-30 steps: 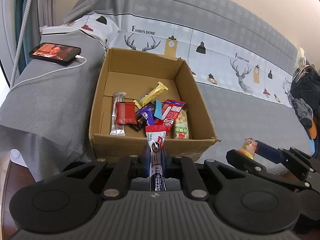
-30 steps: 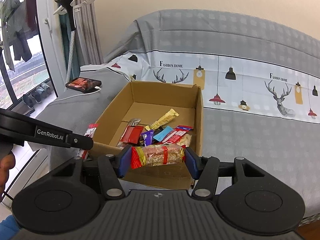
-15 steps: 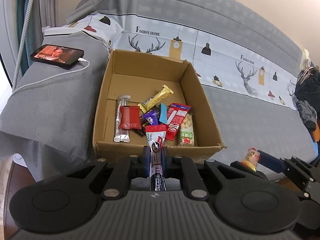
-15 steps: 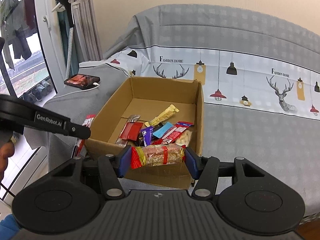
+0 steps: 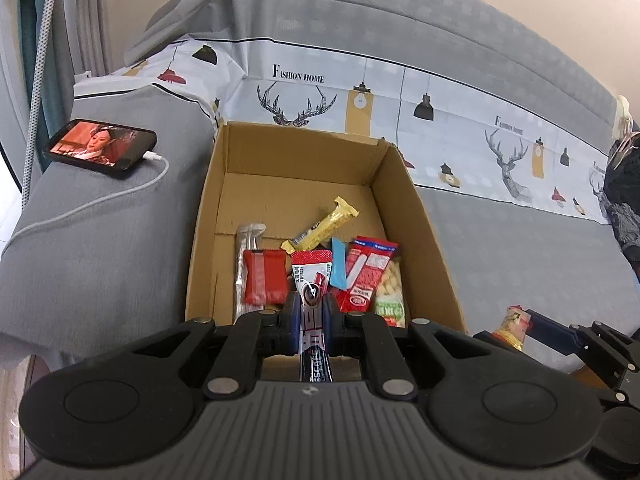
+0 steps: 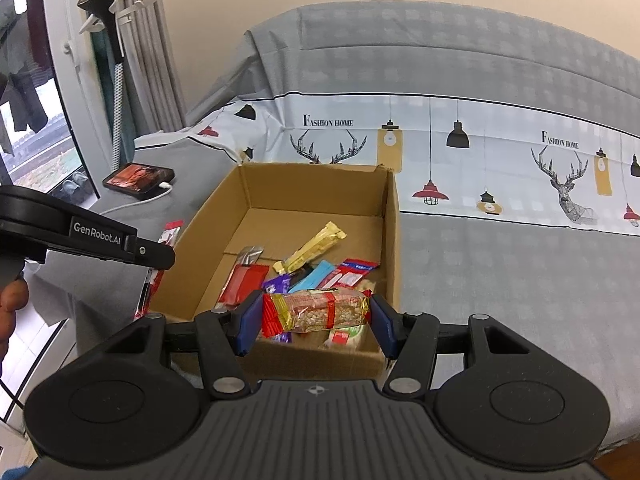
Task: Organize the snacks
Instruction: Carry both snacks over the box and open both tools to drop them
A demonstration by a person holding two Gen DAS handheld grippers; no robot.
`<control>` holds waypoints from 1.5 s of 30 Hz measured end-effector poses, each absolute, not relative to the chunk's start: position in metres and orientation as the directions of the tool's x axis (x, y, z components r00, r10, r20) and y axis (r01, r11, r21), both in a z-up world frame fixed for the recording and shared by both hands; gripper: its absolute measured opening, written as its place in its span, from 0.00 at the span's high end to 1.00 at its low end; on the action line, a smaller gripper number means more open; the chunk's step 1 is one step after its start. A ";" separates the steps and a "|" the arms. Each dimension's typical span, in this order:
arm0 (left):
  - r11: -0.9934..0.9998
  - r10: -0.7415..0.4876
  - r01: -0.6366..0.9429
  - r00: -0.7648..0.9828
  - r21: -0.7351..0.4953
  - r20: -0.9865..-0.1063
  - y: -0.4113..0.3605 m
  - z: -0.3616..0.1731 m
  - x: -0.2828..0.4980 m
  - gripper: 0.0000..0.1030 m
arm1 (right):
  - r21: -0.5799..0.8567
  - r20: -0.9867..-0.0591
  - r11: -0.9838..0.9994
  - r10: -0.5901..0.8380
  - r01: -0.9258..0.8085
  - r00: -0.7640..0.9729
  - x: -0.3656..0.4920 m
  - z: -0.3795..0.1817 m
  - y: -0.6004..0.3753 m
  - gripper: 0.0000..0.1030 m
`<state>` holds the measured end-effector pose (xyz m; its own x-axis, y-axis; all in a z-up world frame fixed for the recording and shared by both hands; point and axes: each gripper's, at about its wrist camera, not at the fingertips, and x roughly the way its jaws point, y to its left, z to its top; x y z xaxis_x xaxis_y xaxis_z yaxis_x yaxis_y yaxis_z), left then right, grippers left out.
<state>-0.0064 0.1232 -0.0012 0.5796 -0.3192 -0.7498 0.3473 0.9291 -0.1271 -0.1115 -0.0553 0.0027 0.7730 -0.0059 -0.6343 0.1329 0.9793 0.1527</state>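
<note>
left gripper (image 5: 311,312) pinches coffee sachet (image 5: 311,280) | right gripper (image 6: 316,314) holds nut bar (image 6: 316,312) | risk: early release misses box (image 6: 394,248), lands on bed

A plain brown cardboard box (image 6: 394,240) sits on a grey checked bed cover (image 6: 500,264) banded in white with antlered deer heads and hanging lamps. Inside lie a yellow foil-wrapped bar (image 5: 324,229), a flat red packet (image 5: 264,277) and a light-blue sachet (image 5: 338,267).
</note>
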 end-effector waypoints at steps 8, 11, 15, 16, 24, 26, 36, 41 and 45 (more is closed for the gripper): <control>0.928 -0.313 0.351 0.559 -0.123 -0.768 0.112 -0.012 0.028 0.88 | 0.144 -0.646 0.979 -0.018 0.146 0.763 -0.083 -0.004 -0.067 0.43; 0.928 -0.310 0.354 0.553 -0.119 -0.773 0.109 -0.018 0.039 0.88 | 0.148 -0.654 0.978 -0.017 0.149 0.757 -0.072 -0.009 -0.070 0.43; 0.927 -0.306 0.355 0.536 -0.119 -0.787 0.104 -0.028 0.055 0.88 | 0.151 -0.668 0.977 -0.012 0.151 0.744 -0.055 -0.019 -0.073 0.43; 0.927 -0.305 0.355 0.531 -0.118 -0.790 0.103 -0.030 0.059 0.88 | 0.150 -0.672 0.977 -0.012 0.152 0.741 -0.052 -0.022 -0.074 0.43; 0.929 -0.285 0.353 0.495 -0.110 -0.821 0.094 -0.055 0.086 0.88 | 0.157 -0.699 0.974 -0.005 0.161 0.715 -0.022 -0.044 -0.080 0.43; 0.930 -0.279 0.352 0.485 -0.107 -0.829 0.092 -0.061 0.093 0.88 | 0.161 -0.704 0.974 0.000 0.159 0.710 -0.014 -0.049 -0.082 0.43; 0.936 -0.246 0.341 0.452 -0.088 -0.857 0.087 -0.090 0.117 0.88 | 0.173 -0.727 0.973 0.020 0.155 0.687 0.016 -0.072 -0.088 0.43; 0.939 -0.233 0.335 0.444 -0.081 -0.865 0.085 -0.099 0.126 0.88 | 0.178 -0.736 0.971 0.026 0.157 0.676 0.027 -0.079 -0.090 0.43; 0.940 -0.224 0.334 0.441 -0.073 -0.869 0.085 -0.103 0.131 0.88 | 0.178 -0.740 0.972 0.028 0.155 0.672 0.032 -0.084 -0.090 0.43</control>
<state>0.1312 0.0848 -0.1032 0.4408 -0.2244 -0.8691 0.3337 0.9398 -0.0734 0.0321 -0.0900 -0.0838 0.6722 0.0281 -0.7398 0.1551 0.9717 0.1779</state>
